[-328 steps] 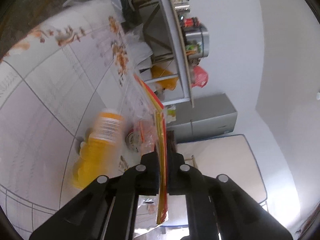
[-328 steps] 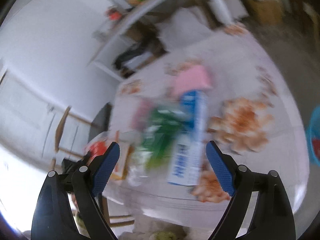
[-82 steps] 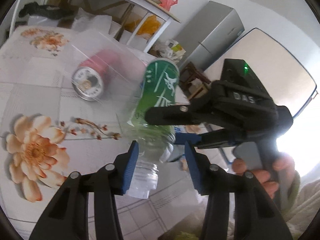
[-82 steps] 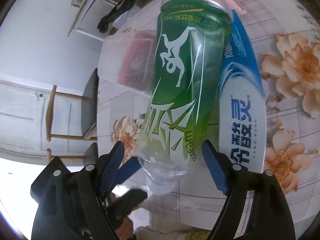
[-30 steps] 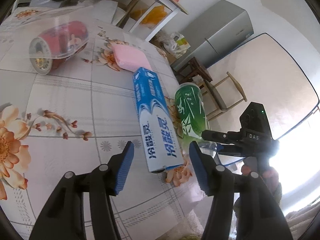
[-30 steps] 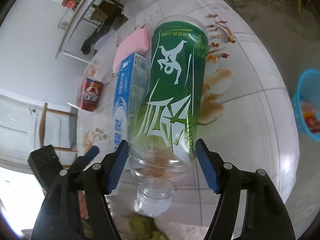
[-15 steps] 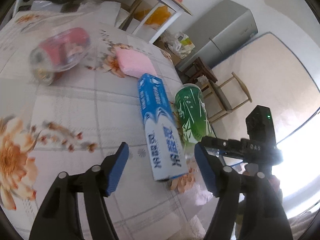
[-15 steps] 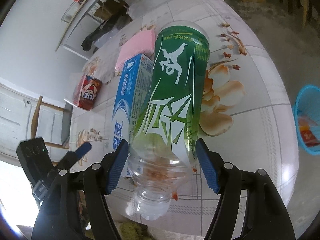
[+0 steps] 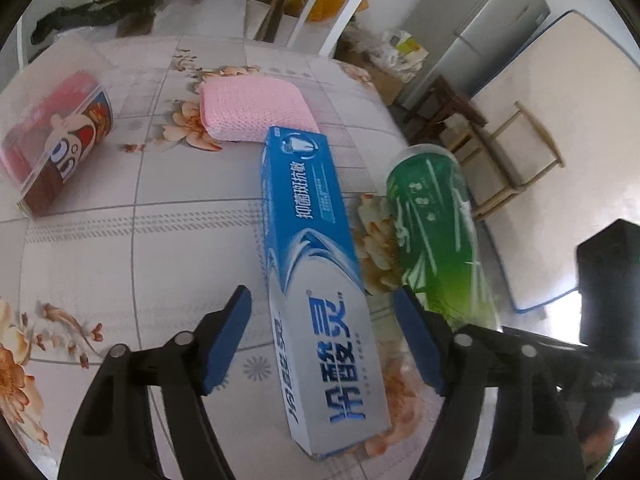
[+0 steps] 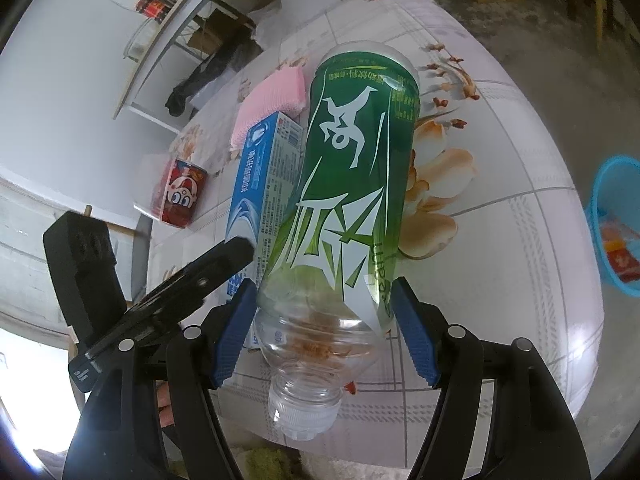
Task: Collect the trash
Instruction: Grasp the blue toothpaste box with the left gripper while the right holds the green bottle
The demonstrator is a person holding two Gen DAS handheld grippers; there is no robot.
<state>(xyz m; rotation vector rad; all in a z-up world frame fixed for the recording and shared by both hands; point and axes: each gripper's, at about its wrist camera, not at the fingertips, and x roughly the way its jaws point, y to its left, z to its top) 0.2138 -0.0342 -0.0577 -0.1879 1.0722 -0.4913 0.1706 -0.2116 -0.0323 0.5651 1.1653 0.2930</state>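
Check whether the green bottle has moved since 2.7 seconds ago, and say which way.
Yes. The green bottle, then overlapping the toothpaste box in the right wrist view, now lies beside it, shifted toward the blue bin, between the right gripper's jaws.

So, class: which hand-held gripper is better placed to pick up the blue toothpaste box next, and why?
Left. The left hand-held gripper is open, its fingers either side of the toothpaste box. The right hand-held gripper is shut on the green bottle.
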